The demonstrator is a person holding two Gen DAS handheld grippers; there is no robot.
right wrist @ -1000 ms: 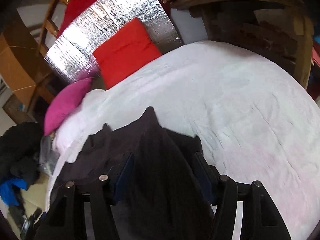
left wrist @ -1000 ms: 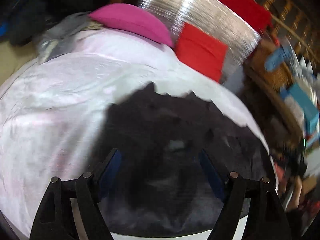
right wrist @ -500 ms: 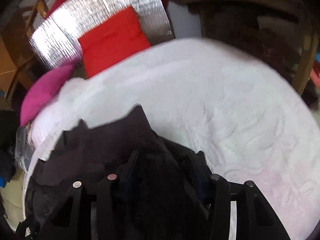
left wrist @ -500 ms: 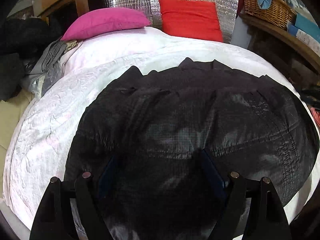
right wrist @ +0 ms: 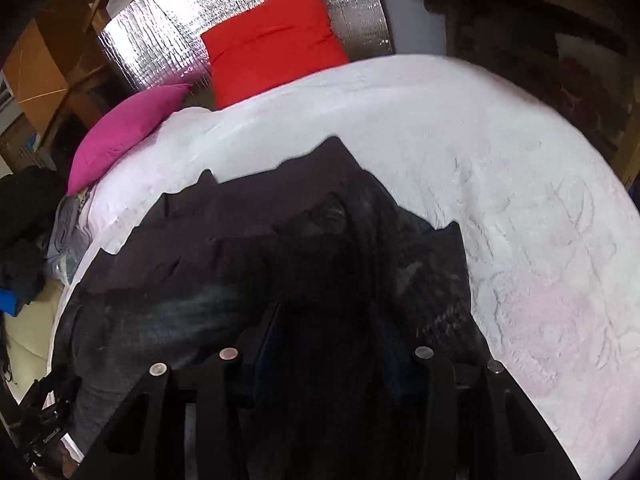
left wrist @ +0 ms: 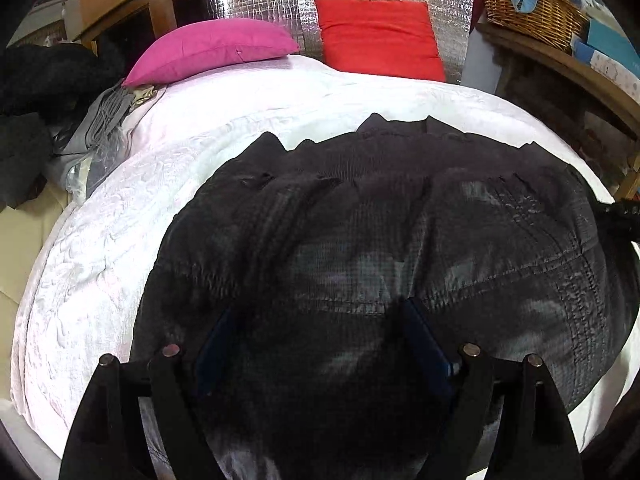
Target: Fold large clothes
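White bed (left wrist: 100, 240) now carries the dark jacket (left wrist: 400, 220), spread flat since a second ago and ready for folding; left claw (left wrist: 320, 344) gapes over it, right claw (right wrist: 328, 340) clamps its edge

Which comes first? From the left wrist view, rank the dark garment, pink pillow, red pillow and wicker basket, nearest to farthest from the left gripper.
1. Dark garment: right at the left gripper, spread on the white bedcover.
2. Pink pillow: far left, at the bed's head.
3. Red pillow: centre-right, against the silver panel; close to the pink one in depth.
4. Wicker basket: upper right, on a shelf.
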